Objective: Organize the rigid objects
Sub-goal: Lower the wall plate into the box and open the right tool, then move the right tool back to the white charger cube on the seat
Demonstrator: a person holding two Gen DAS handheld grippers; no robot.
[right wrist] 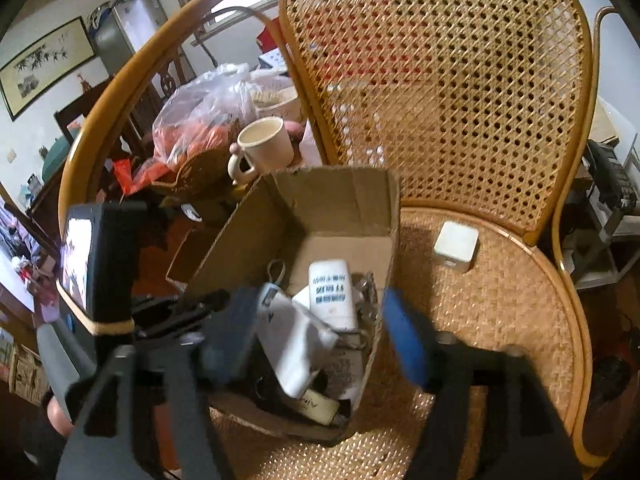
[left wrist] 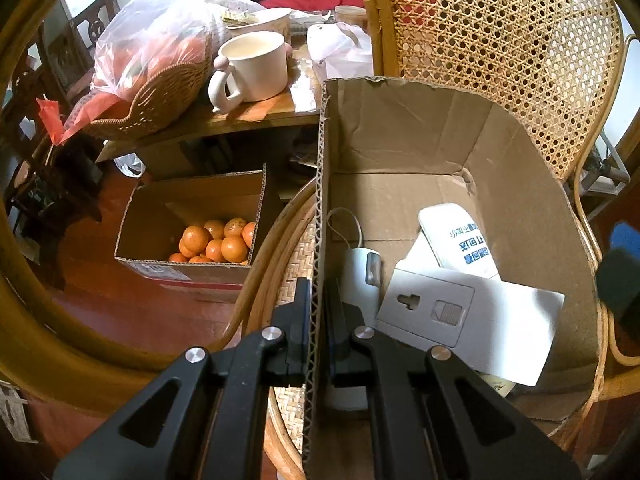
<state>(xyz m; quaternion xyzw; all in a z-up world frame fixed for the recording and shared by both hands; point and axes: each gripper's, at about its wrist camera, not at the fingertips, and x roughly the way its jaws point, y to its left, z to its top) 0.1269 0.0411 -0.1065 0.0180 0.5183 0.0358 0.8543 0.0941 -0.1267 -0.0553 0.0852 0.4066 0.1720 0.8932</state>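
The open brown corrugated cardboard box (left wrist: 400, 148), holding white plastic gadgets, has its wall clamped in the left tongs (left wrist: 318, 320), while the right tongs (right wrist: 316, 340) gape apart above it.

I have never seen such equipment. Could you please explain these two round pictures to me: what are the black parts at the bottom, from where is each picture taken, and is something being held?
No robot here: a person holds a two-finger gripper in each hand, each with a wide-angle camera looking along its fingers.

The left gripper is shut on the side wall of a cardboard box, which stands on the seat of a rattan chair.

The right gripper is open above the box and holds nothing. In the box lie white packets and a grey card. A small white box sits alone on the seat.

Beside the chair, a table holds a cream mug; a carton of oranges stands on the floor.
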